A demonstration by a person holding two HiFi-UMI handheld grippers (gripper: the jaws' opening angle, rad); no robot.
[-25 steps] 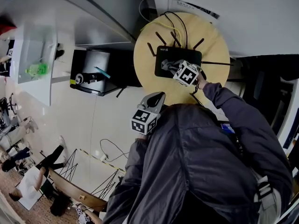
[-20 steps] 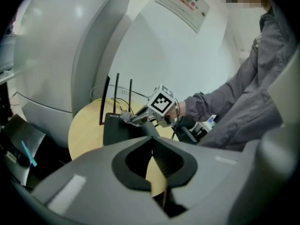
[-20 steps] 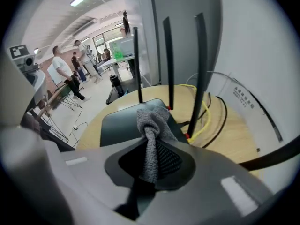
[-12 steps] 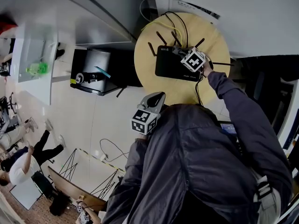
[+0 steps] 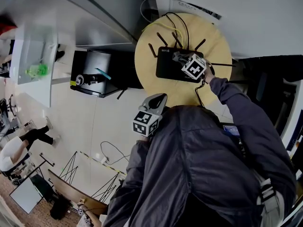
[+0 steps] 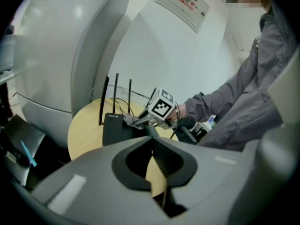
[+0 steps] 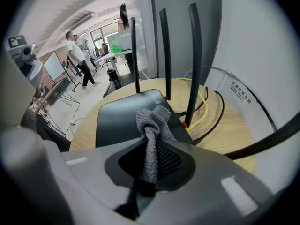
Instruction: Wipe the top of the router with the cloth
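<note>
Right tool (image 7: 151, 167) pinching cloth (image 7: 153, 125) on router (image 7: 117, 116), antennas (image 7: 194, 55) and cables (image 7: 212, 110) behind

One router (image 5: 168, 66), one cloth (image 7: 152, 125), one round table (image 5: 156, 86), two grippers (image 5: 160, 99) (image 5: 182, 59)

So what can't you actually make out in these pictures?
- Head view: the right claw covers the spot where the cloth meets the router, so contact cannot be told.
- Right gripper view: that claw's own body hides the router's near part.
- Left gripper view: the left claw blocks the table's near edge, and the print on the wall notice is too small to read.
</note>
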